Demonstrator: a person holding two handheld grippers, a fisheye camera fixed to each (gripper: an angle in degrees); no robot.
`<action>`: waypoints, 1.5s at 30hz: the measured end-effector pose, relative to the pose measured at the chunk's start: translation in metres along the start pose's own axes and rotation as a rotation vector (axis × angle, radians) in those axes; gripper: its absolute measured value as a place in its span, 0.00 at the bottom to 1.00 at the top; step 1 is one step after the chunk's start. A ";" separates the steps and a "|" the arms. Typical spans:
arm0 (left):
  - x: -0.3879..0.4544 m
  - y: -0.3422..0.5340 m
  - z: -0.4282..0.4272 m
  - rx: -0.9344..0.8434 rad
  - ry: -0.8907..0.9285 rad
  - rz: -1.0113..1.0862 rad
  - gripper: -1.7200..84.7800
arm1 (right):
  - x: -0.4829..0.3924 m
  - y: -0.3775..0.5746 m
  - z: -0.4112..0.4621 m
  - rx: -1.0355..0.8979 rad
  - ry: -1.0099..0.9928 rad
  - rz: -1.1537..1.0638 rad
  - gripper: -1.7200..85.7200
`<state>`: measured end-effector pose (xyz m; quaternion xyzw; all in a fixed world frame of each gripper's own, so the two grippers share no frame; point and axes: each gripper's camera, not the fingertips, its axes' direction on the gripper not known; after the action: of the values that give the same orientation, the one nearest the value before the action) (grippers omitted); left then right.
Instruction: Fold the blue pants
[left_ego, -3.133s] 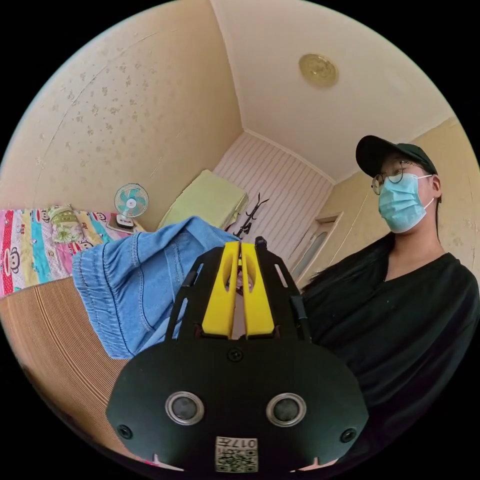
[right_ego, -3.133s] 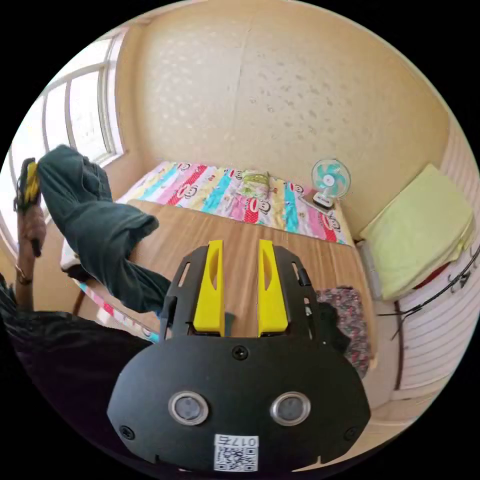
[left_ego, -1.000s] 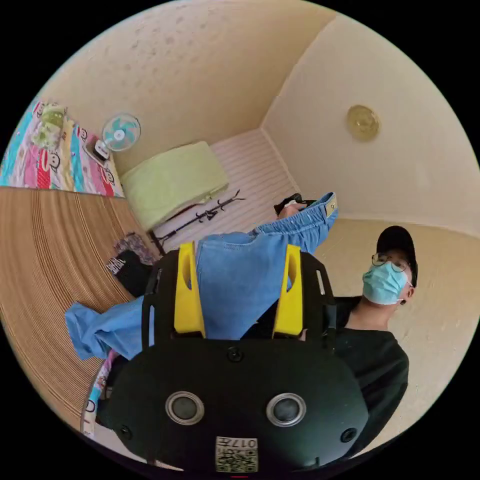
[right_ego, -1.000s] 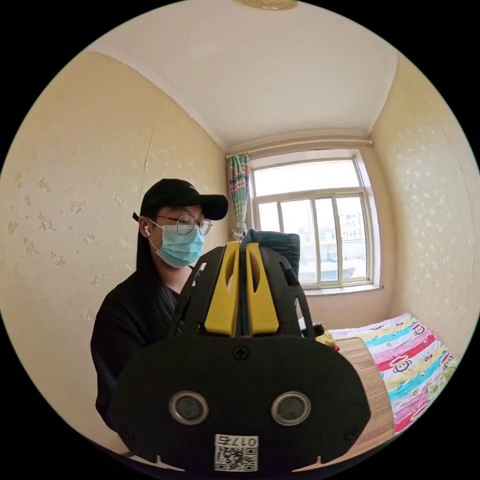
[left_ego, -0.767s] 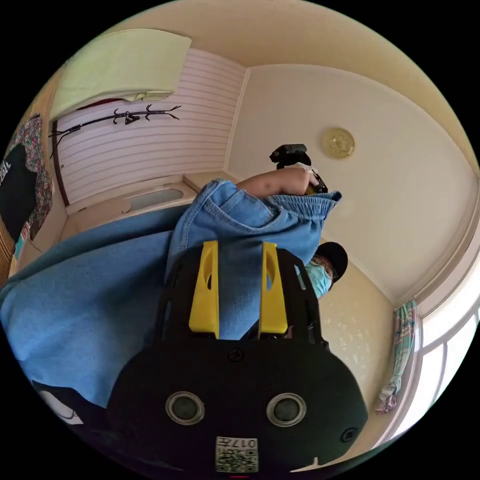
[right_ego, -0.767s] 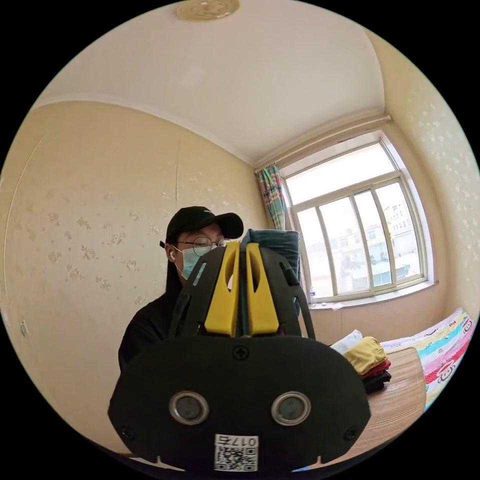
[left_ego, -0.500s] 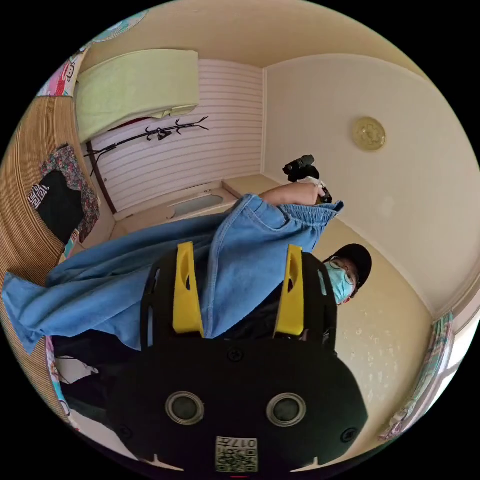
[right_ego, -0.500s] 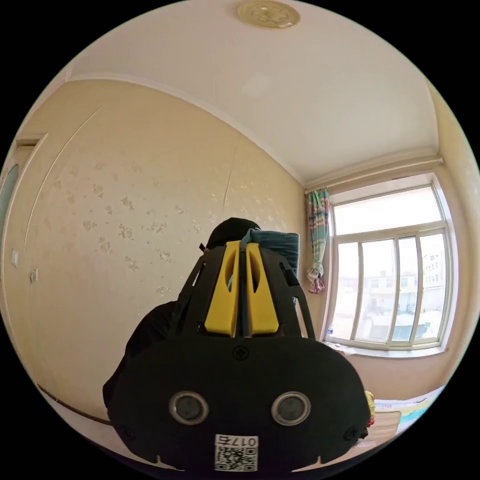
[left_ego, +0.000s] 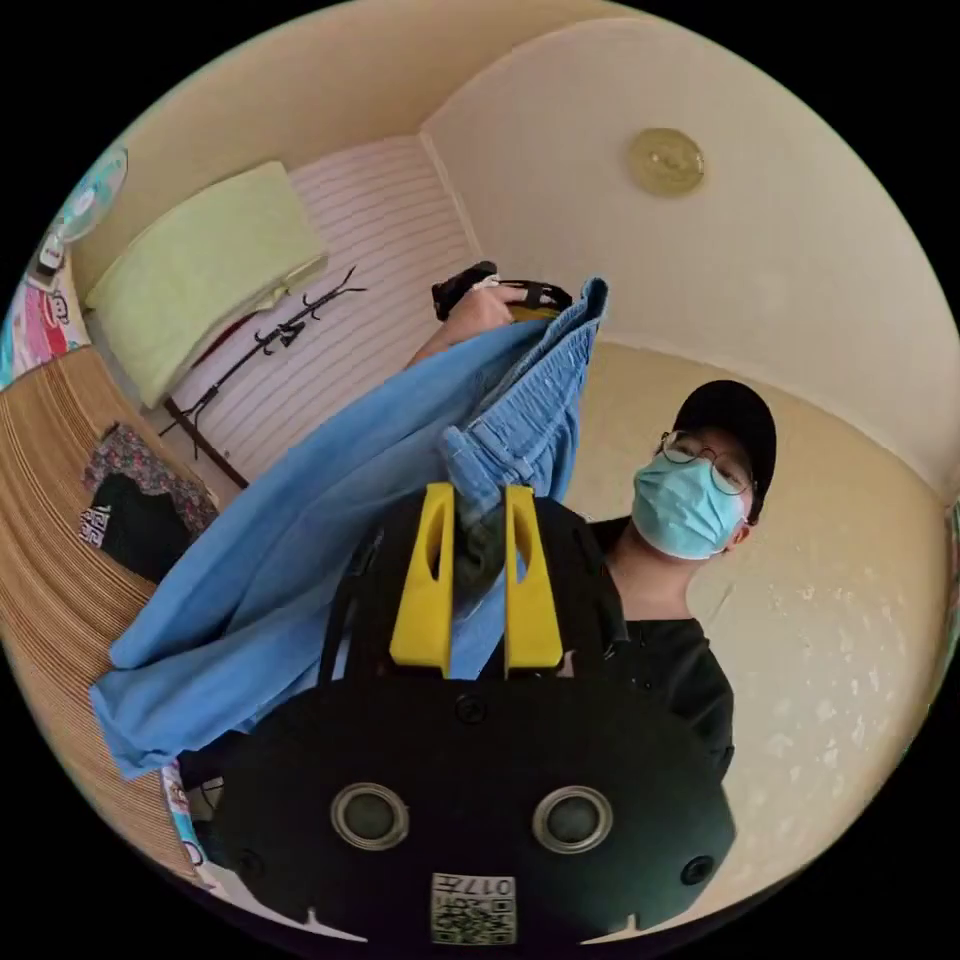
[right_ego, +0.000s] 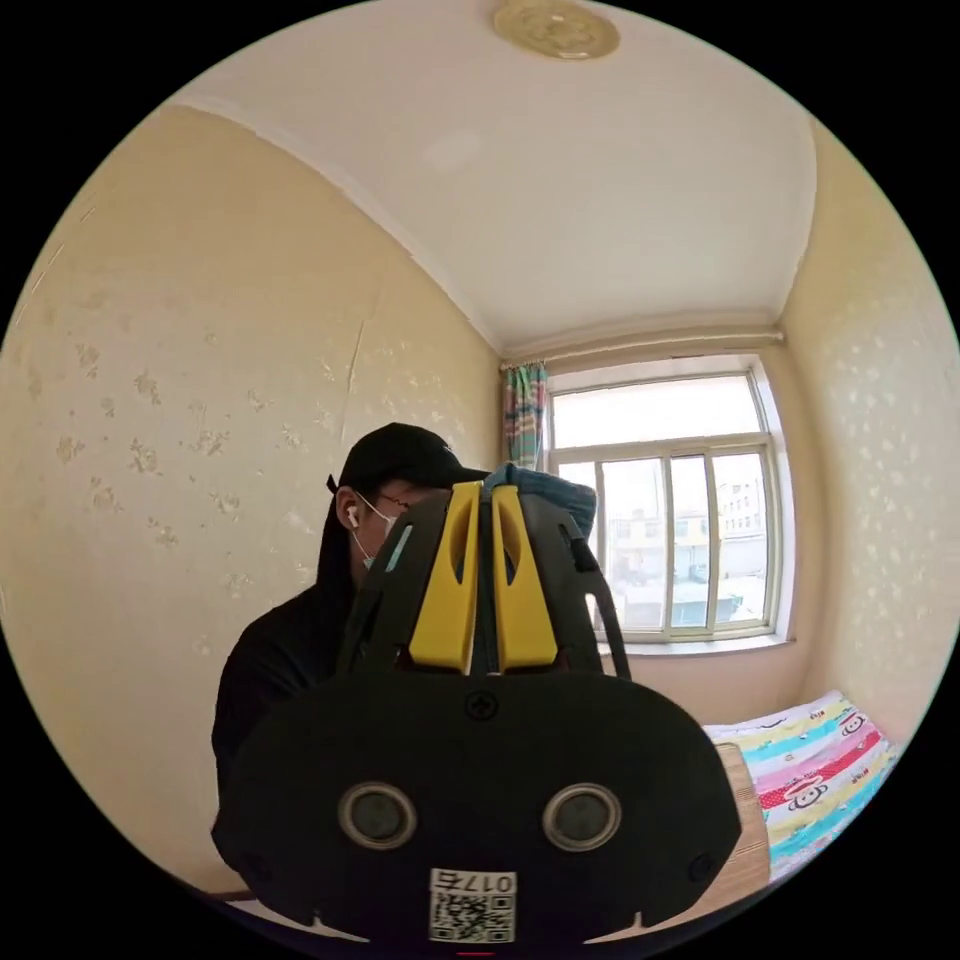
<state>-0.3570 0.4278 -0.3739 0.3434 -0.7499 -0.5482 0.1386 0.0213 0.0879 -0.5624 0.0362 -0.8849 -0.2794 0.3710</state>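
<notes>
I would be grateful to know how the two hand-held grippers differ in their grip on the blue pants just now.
The right hand-held gripper has its jaws pressed together on a pinch of the blue pants. The left hand-held gripper has its jaws apart, with the waistband lying between them. Both are raised at the waistband.

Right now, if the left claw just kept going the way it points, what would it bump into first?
The blue pants: their waistband already sits between the left claw jaws. Beyond lies the person's hand, though depth is unclear.
</notes>
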 end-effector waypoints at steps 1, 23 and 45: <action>0.038 0.004 -0.012 0.067 -0.178 0.059 0.09 | -0.021 -0.002 -0.007 -0.006 0.092 -0.035 0.04; 0.271 -0.192 -0.026 0.719 -1.189 0.426 0.07 | 0.158 -0.106 -0.095 -0.333 1.136 0.274 0.04; -0.248 0.051 -0.411 0.070 -1.381 -0.980 0.11 | 0.407 0.579 -0.305 -1.104 0.785 1.435 0.12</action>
<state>0.0443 0.3024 -0.1373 0.2218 -0.4491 -0.6092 -0.6148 0.0164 0.3217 0.1714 -0.5972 -0.2563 -0.3298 0.6847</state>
